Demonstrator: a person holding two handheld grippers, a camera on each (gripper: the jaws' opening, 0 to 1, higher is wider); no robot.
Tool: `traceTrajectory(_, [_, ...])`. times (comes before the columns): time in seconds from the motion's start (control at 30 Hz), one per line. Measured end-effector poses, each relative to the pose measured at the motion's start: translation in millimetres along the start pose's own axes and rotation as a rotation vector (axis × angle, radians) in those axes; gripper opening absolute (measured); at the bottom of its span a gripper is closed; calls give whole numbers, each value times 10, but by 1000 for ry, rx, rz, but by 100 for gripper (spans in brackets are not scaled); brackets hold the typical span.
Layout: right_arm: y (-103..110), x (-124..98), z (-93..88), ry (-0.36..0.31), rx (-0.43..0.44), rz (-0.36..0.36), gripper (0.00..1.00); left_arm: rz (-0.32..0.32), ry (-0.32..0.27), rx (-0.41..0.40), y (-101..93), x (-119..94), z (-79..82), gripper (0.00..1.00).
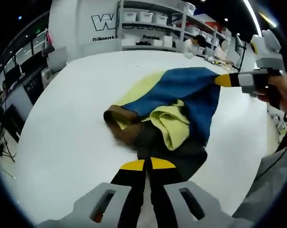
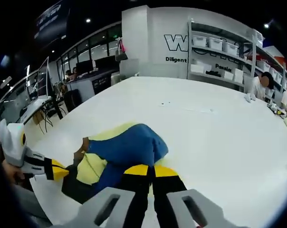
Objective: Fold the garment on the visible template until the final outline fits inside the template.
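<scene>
A garment (image 1: 181, 95) in blue, pale yellow, brown and dark grey lies bunched on the white table (image 1: 72, 128). My left gripper (image 1: 148, 164) is shut on its dark grey near edge, yellow tips pressed together on the cloth. From the right comes my right gripper (image 1: 224, 80), shut on a corner of the blue cloth and stretching it out. In the right gripper view the garment (image 2: 127, 145) is a blue mound, with the right gripper (image 2: 146, 170) shut on its near fold. The left gripper (image 2: 58, 172) pinches the dark and yellow part at the left.
White shelves with bins (image 1: 148, 19) and a white wall with lettering (image 2: 181, 45) stand behind the table. People (image 2: 264, 83) sit at the far right. Desks with monitors and chairs (image 2: 72, 90) line the left side. A hand (image 1: 283, 92) holds the right gripper.
</scene>
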State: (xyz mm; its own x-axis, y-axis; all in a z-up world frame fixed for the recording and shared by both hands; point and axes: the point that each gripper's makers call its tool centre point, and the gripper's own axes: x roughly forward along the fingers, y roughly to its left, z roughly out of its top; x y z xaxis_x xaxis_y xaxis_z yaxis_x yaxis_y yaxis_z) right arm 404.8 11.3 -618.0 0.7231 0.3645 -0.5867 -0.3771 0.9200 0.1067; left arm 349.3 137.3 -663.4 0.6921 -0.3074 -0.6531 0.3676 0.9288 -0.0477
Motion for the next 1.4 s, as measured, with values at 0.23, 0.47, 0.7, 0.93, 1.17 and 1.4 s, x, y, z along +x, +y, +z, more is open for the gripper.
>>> traceTrajectory(0.23, [-142,-139,112,-10,-18,-32,0,-22,26,4,11,-86,17,5])
traceTrajectory(0.47, [-586,-339,319,-30,-30,-120,0,12,77,-36,486,-368,-41,5])
traceTrajectory(0.7, [-935,-543,273,-11,-6,-191,0,179,167,121,1157,-695,-110,5])
traceTrajectory(0.93, [-1092,-648,213,17,-17,-216,0,305,239,234,1616,-793,-223,5])
traceTrajectory(1.17, [-1237,-722,188,23,-5,-245,0,347,222,216,1830,-801,-160,5])
traceTrajectory(1.4, [-1427,-839,154,39,9,-289,0,399,247,269,2004,-800,-159,5])
